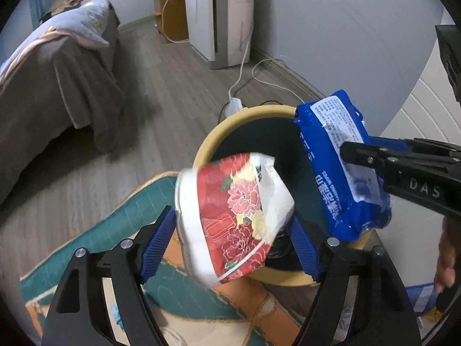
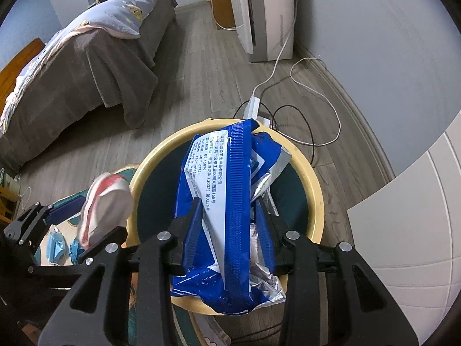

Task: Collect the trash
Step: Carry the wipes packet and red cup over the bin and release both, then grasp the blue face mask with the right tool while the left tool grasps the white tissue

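A round bin with a yellow rim point(image 1: 230, 121) and dark inside stands on the floor; it shows in the right wrist view too point(image 2: 314, 184). My left gripper point(image 1: 233, 227) holds a crumpled red-and-white floral wrapper point(image 1: 233, 219) between wide-set fingers at the bin's near-left rim; the wrapper looks blurred in the right wrist view point(image 2: 103, 207). My right gripper point(image 2: 229, 216) is shut on a blue wet-wipes packet point(image 2: 227, 196) over the bin's opening. The left wrist view also shows the packet point(image 1: 337, 161) at the right.
A bed with grey cover point(image 1: 57, 86) is at the left. A white appliance point(image 1: 219, 14) stands by the wall, with a power strip and cables point(image 2: 256, 106) behind the bin. A teal patterned rug point(image 1: 144, 207) lies under the grippers, with blue masks point(image 2: 57, 245) on it.
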`<state>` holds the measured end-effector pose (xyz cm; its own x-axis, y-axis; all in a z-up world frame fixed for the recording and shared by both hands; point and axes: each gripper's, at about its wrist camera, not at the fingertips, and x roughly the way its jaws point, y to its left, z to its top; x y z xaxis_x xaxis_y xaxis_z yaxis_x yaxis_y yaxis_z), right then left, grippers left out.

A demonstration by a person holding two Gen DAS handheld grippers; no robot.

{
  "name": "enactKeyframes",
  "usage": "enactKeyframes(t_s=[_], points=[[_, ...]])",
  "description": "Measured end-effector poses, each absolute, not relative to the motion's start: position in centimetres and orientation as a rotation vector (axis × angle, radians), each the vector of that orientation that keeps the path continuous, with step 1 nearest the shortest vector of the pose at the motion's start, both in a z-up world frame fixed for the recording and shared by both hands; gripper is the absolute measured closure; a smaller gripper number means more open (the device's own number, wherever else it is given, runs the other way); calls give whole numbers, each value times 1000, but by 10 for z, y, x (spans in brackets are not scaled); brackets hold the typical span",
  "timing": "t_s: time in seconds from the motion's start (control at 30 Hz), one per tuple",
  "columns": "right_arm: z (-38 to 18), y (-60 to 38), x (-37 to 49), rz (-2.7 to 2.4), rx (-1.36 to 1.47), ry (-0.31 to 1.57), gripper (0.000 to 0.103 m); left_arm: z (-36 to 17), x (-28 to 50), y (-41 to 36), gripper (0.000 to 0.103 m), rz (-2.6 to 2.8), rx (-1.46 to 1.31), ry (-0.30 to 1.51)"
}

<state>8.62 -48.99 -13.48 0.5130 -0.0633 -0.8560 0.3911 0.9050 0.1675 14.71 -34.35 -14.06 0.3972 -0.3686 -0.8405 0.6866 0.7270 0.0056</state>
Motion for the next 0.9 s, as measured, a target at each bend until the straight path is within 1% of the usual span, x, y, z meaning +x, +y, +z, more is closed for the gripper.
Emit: enactKeyframes(t_s=[0.03, 0.07, 0.1, 0.17, 0.23, 0.27, 0.33, 0.37, 0.43, 0.47, 0.73, 0.9], points=[[-135, -491, 86, -283, 366, 1002, 57, -141, 148, -343, 17, -682, 383, 943], [-135, -492, 85, -287, 369, 1002, 52, -140, 149, -342, 12, -672, 381, 936], [-135, -492, 84, -293, 372, 996, 46, -139, 149, -342, 12, -666, 378, 927], [-133, -494, 85, -297, 375, 991, 43, -138, 150, -337, 11, -657, 371, 919], [-132, -494, 85, -293, 376, 990, 34, -135, 149, -328, 10, -637, 364, 917], [-132, -494, 84, -291, 376, 990, 32, -134, 147, -323, 10, -631, 359, 916], [-130, -493, 85, -285, 370, 985, 20, -130, 143, -312, 10, -611, 346, 912], [-129, -493, 85, -283, 367, 983, 18, -127, 139, -303, 9, -600, 335, 906], [-127, -491, 84, -275, 367, 977, 8, -120, 132, -285, 8, -579, 322, 900], [-125, -490, 83, -268, 369, 971, 6, -116, 127, -274, 8, -565, 318, 896], [-117, -471, 78, -246, 325, 988, 6, -77, 99, -185, 6, -427, 274, 865], [-101, -449, 70, -242, 323, 983, 6, -59, 79, -134, 6, -330, 281, 846]])
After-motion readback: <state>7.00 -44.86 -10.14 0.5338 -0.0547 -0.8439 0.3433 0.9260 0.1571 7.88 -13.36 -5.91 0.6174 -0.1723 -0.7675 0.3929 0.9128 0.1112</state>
